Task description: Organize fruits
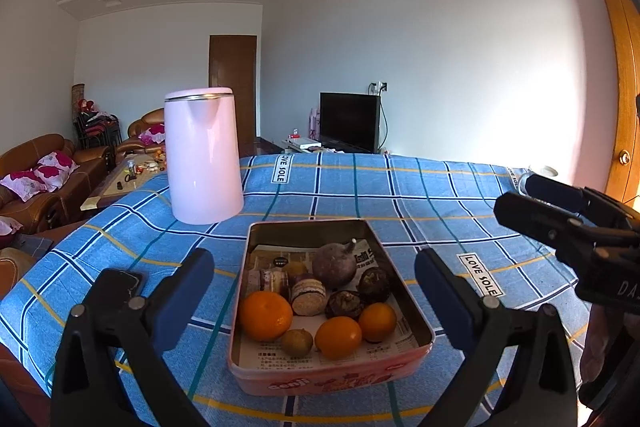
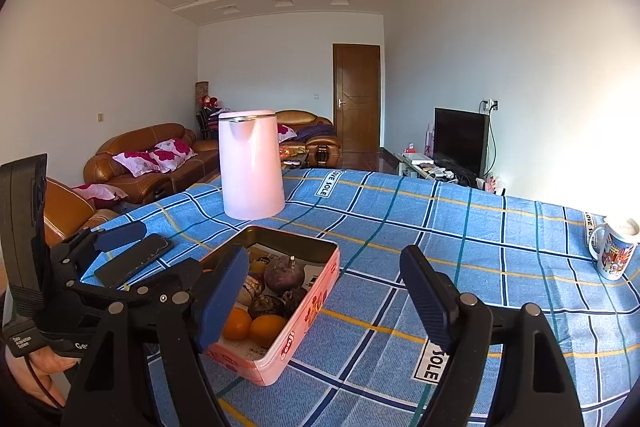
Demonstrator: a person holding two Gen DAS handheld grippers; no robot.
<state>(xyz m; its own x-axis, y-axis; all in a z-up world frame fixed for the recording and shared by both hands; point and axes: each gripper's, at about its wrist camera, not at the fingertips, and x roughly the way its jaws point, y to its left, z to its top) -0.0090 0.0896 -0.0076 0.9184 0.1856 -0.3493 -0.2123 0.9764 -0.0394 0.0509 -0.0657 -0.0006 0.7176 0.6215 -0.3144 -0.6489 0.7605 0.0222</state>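
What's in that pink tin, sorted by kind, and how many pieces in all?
Counted in the left wrist view, inside the tin:
Oranges: 3
Big purple round fruit: 1
Dark knobbly fruits: 2
Small brown fruit: 1
Wrapped roll-shaped pieces: 2
Total: 9, though a yellowish item behind is partly hidden.

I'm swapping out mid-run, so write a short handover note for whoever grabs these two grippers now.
Left gripper: jaws open, empty, lined up over the tin.
Right gripper: jaws open, empty, to the tin's right.
Fruit: three oranges, a purple fruit, dark fruits and some wrapped snacks all sit mixed in the tin.
Nearby: kettle behind the tin, phone on its left, mug far right.
Done: nothing visibly sorted. Left: all the organizing.
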